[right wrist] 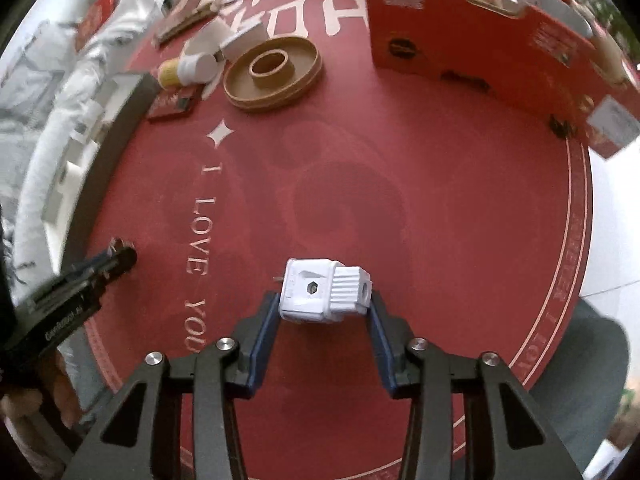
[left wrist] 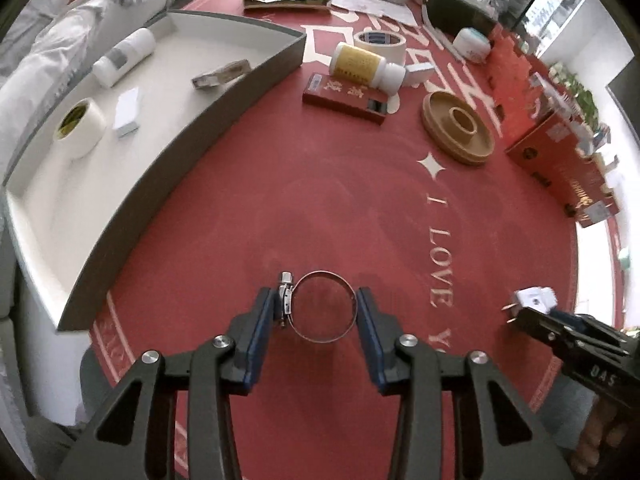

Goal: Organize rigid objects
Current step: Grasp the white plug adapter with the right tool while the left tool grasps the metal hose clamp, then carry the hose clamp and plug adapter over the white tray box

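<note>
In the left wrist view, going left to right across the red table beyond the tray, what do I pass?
Gray tray → red flat box → tan round disc → red carton. Nearer the camera: hose clamp in the left hand-held gripper, then white plug in the right hand-held gripper.

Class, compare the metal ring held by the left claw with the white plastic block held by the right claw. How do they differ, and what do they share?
The metal ring is a thin, shiny, hollow band; the white plastic block is chunky, matte and solid-looking. The ring is round with a small screw housing on one side; the block is boxy with a ribbed end. Shared: each sits between a claw's blue pads, left claw and right claw, above the red mat.
</note>
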Demonstrator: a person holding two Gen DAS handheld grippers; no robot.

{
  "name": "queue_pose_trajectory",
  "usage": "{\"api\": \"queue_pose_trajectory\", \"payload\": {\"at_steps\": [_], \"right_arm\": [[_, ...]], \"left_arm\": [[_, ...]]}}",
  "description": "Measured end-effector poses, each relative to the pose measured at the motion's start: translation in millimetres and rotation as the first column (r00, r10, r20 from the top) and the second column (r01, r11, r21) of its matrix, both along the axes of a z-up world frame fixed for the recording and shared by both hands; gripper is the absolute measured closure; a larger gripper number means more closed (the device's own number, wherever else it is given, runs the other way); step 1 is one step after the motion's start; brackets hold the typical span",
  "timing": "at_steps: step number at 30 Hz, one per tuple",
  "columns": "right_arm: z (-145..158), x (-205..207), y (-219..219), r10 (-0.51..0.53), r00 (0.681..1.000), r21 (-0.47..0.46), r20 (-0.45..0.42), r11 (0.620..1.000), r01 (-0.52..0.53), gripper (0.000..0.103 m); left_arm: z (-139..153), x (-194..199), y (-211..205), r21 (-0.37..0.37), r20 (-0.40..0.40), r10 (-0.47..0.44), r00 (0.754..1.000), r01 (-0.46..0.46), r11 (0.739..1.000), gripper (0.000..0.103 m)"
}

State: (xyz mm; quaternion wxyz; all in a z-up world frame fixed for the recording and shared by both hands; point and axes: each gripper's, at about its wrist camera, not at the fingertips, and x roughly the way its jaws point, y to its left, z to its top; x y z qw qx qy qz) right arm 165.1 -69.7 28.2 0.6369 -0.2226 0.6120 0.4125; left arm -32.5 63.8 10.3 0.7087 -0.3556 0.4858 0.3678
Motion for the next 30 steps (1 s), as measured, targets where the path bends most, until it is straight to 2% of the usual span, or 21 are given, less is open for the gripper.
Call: {"api": "queue_pose_trajectory", "payload": {"at_steps": [1, 2, 8, 9, 11, 16, 19, 20, 23, 27, 30], "right_arm": [[3.1, -1.9, -0.1, -0.011, 1.000, 0.020, -0.019, 1.000, 0.011, 0.059], [6.8, -4.6, -5.3, -0.021, 0.999, 0.039, -0.037, 0.999, 0.022, 0.070], [5.8, -7.0, -8.5, -0.049, 0.995, 0.076, -0.086, 0.996, 0.056, 0.070], [7.1, -6.7, -11.5, -0.047, 0.995, 0.082, -0.088, 0.995, 0.054, 0.066], [13.9, -7.8, -18.0, -0.033, 0.998, 0.082, -0.054, 0.996, 0.037, 0.032], [19.4, -12.9, 2.9, 0.041, 0.998, 0.080, 0.052, 0.996, -0.045, 0.031], [6.0, -18.8, 19.2, 0.107, 0.988, -0.026, 0.108, 0.994, -0.105, 0.065], [5.5, -22.4, 20.8, 0.131, 0.983, -0.038, 0.128, 0.991, -0.127, 0.082], [-2.6, -31.1, 17.9, 0.151, 0.981, -0.054, 0.118, 0.988, -0.146, 0.083], [-10.1, -25.8, -0.4, 0.079, 0.997, 0.003, -0.008, 0.997, -0.079, 0.083], [-4.0, -15.8, -10.3, 0.022, 0.996, 0.062, -0.081, 0.998, -0.017, 0.083]], "left_arm": [[4.1, -1.5, -3.6, 0.007, 0.002, 0.001, 1.000, -0.001, 1.000, 0.059], [8.5, -3.3, -6.8, 0.015, 0.004, 0.001, 1.000, -0.001, 1.000, 0.059], [24.6, -6.8, -23.7, 0.051, 0.015, -0.008, 1.000, 0.007, 0.999, 0.059], [25.9, -8.6, -26.5, 0.054, 0.017, -0.008, 1.000, 0.007, 0.999, 0.059], [26.8, -11.6, -27.7, 0.053, 0.019, -0.007, 1.000, 0.006, 0.999, 0.059], [29.7, -17.4, -30.3, 0.056, 0.027, 0.008, 1.000, -0.009, 0.998, 0.059], [32.6, -20.0, -31.8, 0.065, 0.029, 0.012, 1.000, -0.014, 0.998, 0.059], [32.6, -20.1, -32.3, 0.066, 0.029, 0.016, 0.999, -0.018, 0.998, 0.059], [35.0, -21.6, -33.5, 0.073, 0.028, 0.018, 0.999, -0.020, 0.997, 0.059], [50.8, -21.4, -34.3, 0.101, 0.032, 0.009, 0.999, -0.013, 0.995, 0.059], [77.9, -18.7, -33.7, 0.128, 0.068, -0.002, 0.998, -0.007, 0.992, 0.059]]}}
